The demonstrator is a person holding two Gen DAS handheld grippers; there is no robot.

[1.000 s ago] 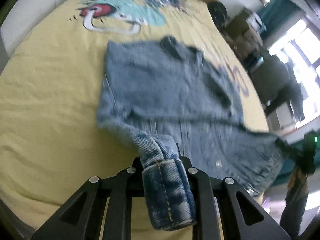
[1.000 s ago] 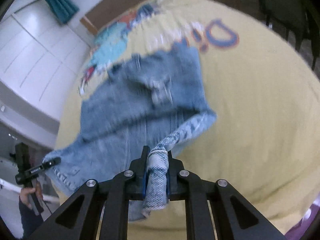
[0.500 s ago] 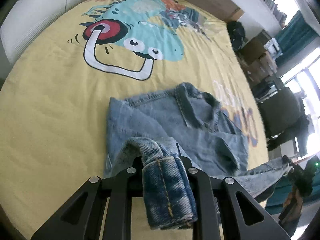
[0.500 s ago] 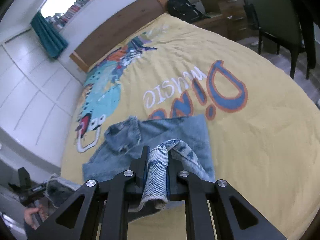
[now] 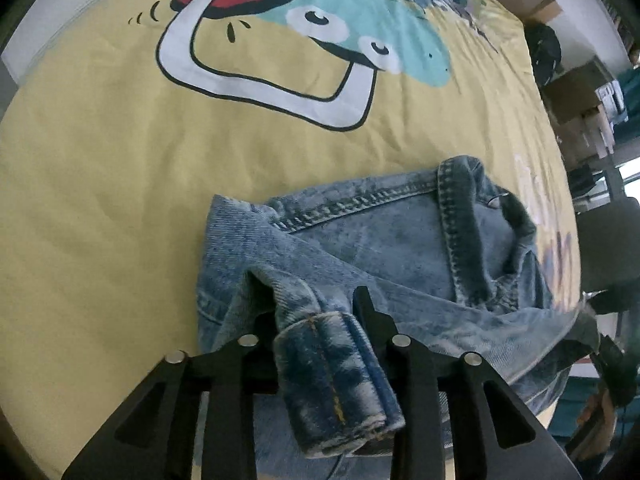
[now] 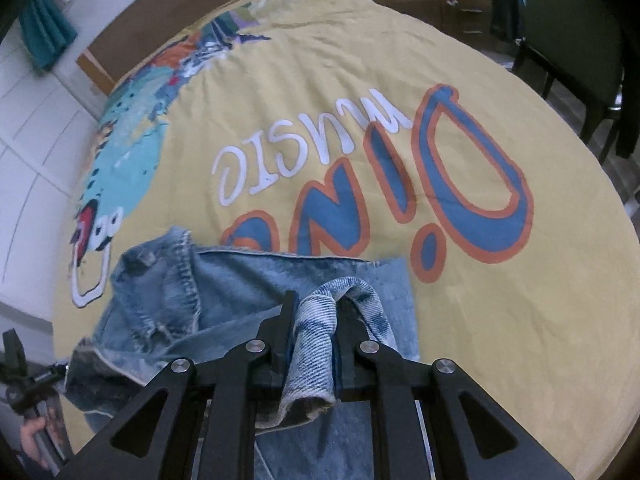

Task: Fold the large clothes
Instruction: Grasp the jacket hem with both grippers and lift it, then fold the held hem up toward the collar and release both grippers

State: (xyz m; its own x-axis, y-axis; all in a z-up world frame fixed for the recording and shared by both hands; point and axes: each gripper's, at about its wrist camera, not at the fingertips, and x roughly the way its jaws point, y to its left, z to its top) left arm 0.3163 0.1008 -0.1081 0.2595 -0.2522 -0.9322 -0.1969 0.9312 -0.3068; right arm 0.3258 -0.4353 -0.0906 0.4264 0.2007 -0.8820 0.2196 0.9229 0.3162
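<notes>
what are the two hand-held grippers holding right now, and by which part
Both hold the denim jacket: the left hand-held gripper clamps a stitched hem or cuff edge, the right hand-held gripper a bunched fold of its edge.

Yellow bedspread (image 5: 100, 184) (cartoon dinosaur print), wooden headboard (image 6: 132, 36), teal curtain (image 6: 44, 36).
</notes>
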